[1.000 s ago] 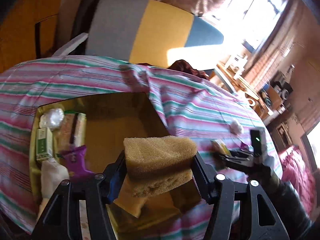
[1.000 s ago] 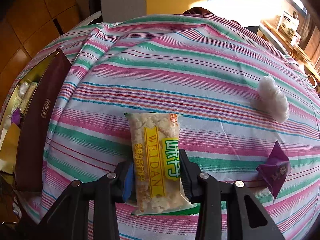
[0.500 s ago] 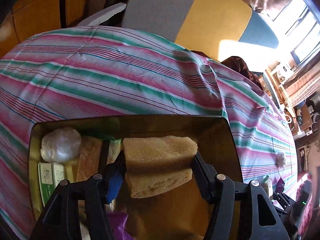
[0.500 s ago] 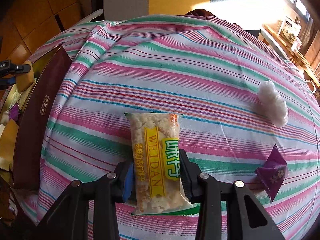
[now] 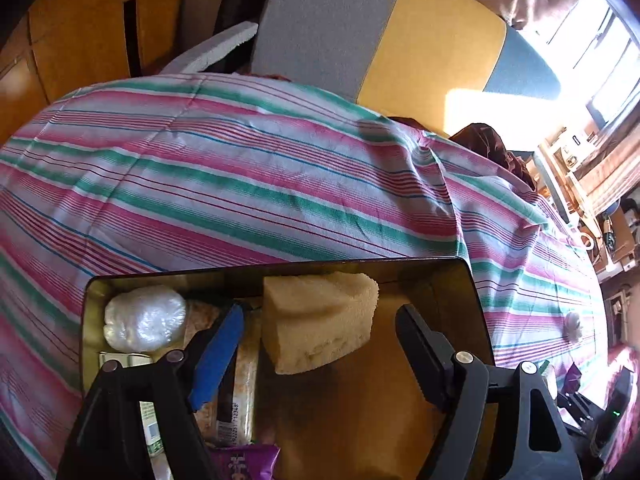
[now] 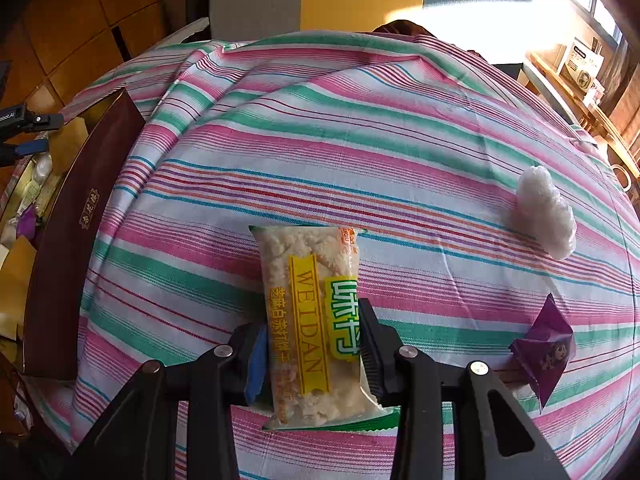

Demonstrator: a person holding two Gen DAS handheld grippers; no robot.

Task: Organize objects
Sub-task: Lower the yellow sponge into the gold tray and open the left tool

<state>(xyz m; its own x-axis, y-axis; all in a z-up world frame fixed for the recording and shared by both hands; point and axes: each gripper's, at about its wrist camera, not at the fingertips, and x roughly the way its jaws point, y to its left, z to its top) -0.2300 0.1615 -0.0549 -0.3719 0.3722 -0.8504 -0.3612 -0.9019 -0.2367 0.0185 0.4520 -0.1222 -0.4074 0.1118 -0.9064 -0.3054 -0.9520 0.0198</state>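
Two grippers: your left gripper [image 5: 320, 344] stands spread over the tin [image 5: 476, 304], the sponge [image 5: 318, 320] loose inside. Your right gripper [image 6: 312, 344] clamps one snack pack [image 6: 310, 320] above the cloth [image 6: 360, 152]. Your left fingers [image 5: 218, 356] hide other tin contents; one white ball [image 6: 546, 212] and one purple wrapper [image 6: 546, 350] lie apart.

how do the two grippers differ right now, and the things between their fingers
The left gripper is open, its fingers apart from the tan sponge over the gold tin; the right gripper is shut on the snack packet above the striped cloth. The sponge is bare and porous; the packet is a clear printed wrapper. Both items point forward between black fingers.
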